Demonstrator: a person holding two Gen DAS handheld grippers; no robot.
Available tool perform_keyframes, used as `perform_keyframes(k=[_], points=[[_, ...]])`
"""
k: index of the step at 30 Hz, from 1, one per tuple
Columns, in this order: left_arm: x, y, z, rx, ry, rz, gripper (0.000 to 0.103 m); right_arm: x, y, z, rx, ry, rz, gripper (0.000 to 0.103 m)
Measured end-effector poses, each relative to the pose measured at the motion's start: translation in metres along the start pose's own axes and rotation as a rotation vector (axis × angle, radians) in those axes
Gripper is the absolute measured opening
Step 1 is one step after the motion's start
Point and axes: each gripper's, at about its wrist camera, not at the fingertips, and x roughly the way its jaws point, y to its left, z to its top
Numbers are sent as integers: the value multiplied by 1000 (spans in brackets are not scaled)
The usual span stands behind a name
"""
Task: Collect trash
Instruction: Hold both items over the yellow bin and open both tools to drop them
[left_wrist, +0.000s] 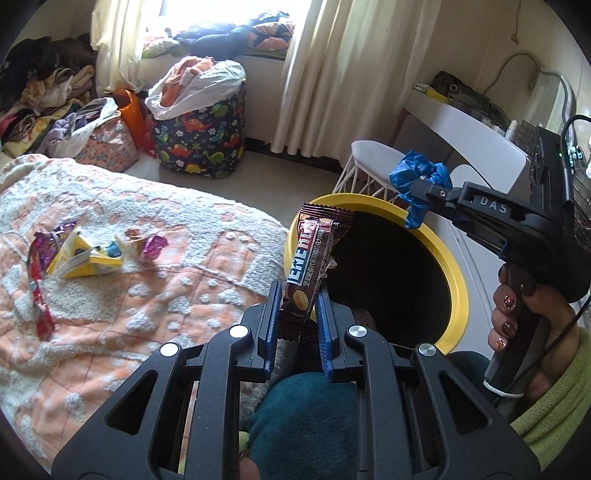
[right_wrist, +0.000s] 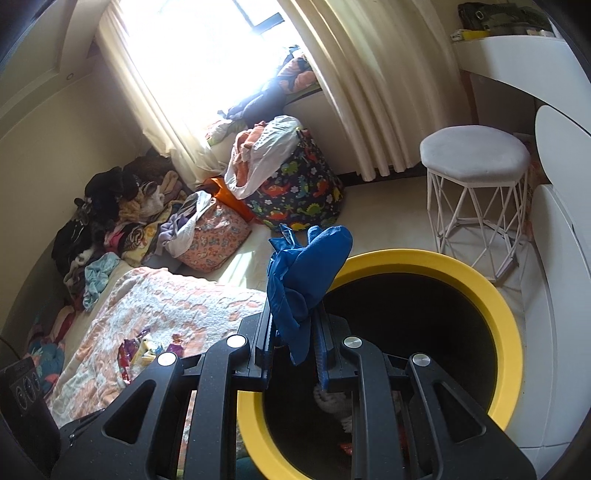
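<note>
My left gripper (left_wrist: 297, 301) is shut on a brown snack wrapper (left_wrist: 312, 266) and holds it upright at the near left rim of the yellow-rimmed bin (left_wrist: 456, 273). My right gripper (right_wrist: 293, 325) is shut on a crumpled blue plastic piece (right_wrist: 304, 273) above the bin's rim (right_wrist: 506, 314); in the left wrist view this gripper (left_wrist: 421, 192) is over the bin's far rim with the blue piece (left_wrist: 417, 177). Several more wrappers (left_wrist: 88, 254) lie on the orange-and-white blanket (left_wrist: 147, 314), also seen in the right wrist view (right_wrist: 142, 349).
A white wire-legged stool (right_wrist: 476, 162) stands beyond the bin, with a white desk (left_wrist: 465, 129) to the right. A dinosaur-print hamper (left_wrist: 201, 133) and bags of clothes (right_wrist: 210, 232) sit by the curtains. The bin's dark inside holds some trash (right_wrist: 332, 402).
</note>
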Motion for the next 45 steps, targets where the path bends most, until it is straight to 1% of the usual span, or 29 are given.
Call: perform_keyframes(k=[4, 14, 27, 34, 37, 38, 39, 40, 41, 42, 43, 44, 45], points=[[10, -12, -1, 25, 18, -11, 13, 0, -14, 1, 24, 1, -21, 18], [37, -26, 1, 27, 65, -37, 13, 3, -37, 2, 68, 19, -71, 18], [80, -42, 4, 47, 155, -65, 13, 11, -55, 1, 117, 58, -84, 19], [100, -39, 9, 22, 200, -86, 13, 14, -59, -1, 126, 72, -83, 20], [104, -41, 12, 16, 205, -88, 13, 14, -59, -1, 124, 72, -86, 21], [104, -41, 12, 13, 201, -85, 16, 14, -59, -1, 122, 69, -91, 28], [104, -40, 13, 11, 197, -85, 20, 14, -59, -1, 123, 65, -94, 33], [102, -40, 14, 9, 192, -84, 34, 14, -60, -1, 124, 61, -94, 42], [100, -40, 14, 8, 184, -84, 49, 13, -60, -1, 127, 57, -94, 47], [97, -39, 14, 5, 171, -89, 54, 13, -60, -1, 128, 56, -95, 51], [95, -39, 15, 3, 162, -90, 63, 12, -60, -1, 128, 54, -94, 58], [92, -39, 16, 2, 147, -88, 74, 12, -60, -2, 126, 51, -96, 62], [88, -38, 17, 1, 132, -78, 81, 12, -59, -1, 122, 49, -100, 63]])
